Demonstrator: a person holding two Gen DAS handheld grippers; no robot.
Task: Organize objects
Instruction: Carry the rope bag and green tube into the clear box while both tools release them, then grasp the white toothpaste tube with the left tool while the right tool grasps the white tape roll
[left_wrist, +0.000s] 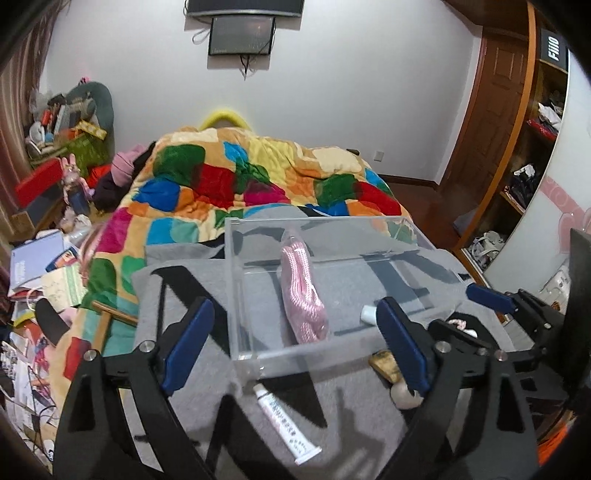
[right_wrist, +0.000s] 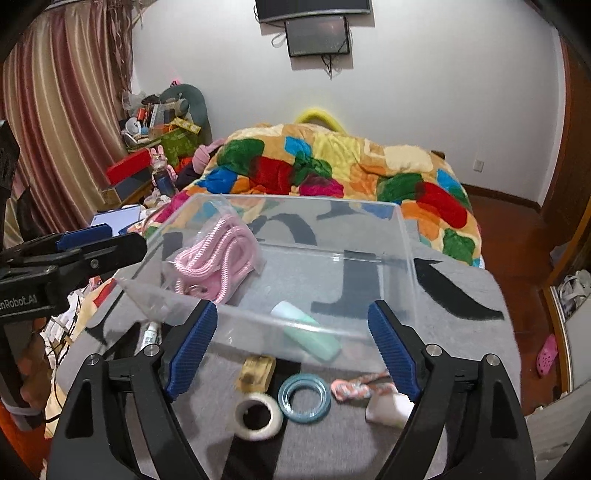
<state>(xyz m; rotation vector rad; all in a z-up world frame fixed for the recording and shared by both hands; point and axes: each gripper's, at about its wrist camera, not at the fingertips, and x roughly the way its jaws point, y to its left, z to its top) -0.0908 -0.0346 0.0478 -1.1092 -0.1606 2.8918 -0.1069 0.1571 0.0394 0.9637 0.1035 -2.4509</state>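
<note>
Several small items lie loose before your clear plastic bin (right_wrist: 402, 236); both the left gripper (left_wrist: 291, 343) and right gripper (right_wrist: 291, 343) gape wide, empty. The tape roll (right_wrist: 257, 416) looks light and stiff; pinch across its rim.

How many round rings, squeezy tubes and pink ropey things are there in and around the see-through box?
Rings: 2 (white tape roll, blue ring)
Tubes: 2 (white tube outside, mint tube inside the clear box)
Pink ropey things: 2 (bagged rope inside the box, braided cord outside)
Total: 6
</note>
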